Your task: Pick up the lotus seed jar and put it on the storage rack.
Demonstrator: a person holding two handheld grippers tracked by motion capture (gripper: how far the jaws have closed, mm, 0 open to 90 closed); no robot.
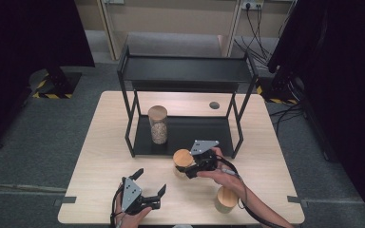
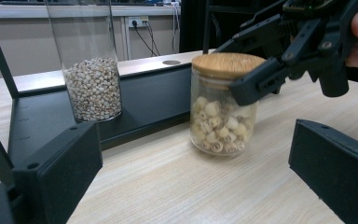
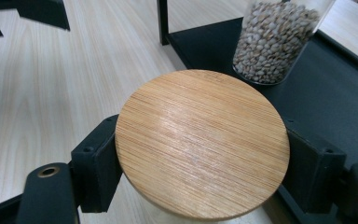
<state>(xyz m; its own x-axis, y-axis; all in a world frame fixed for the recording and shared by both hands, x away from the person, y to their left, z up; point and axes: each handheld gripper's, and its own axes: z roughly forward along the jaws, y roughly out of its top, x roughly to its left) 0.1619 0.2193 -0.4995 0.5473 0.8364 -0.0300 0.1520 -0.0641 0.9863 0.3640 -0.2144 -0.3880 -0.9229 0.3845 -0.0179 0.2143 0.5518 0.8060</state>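
Rested at the table's near left edge: left gripper (image 1: 148, 183), jaws apart, nothing between them. Farther right, just in front of the black metal rack (image 1: 185, 71), stood the short jar (image 2: 223, 109) on the pale wood-grain table (image 1: 100, 156), clamped below its lid by the right gripper (image 1: 193, 167). Best lifted straight and level, grip kept firm on slick glass, clear of the rack's lower shelf edge. Round bamboo lid (image 3: 202, 142), finely striped; clear cylinder, filled with pale ring-shaped pieces. Behind on the shelf, a taller glass jar (image 1: 158, 124) of small beige grains.
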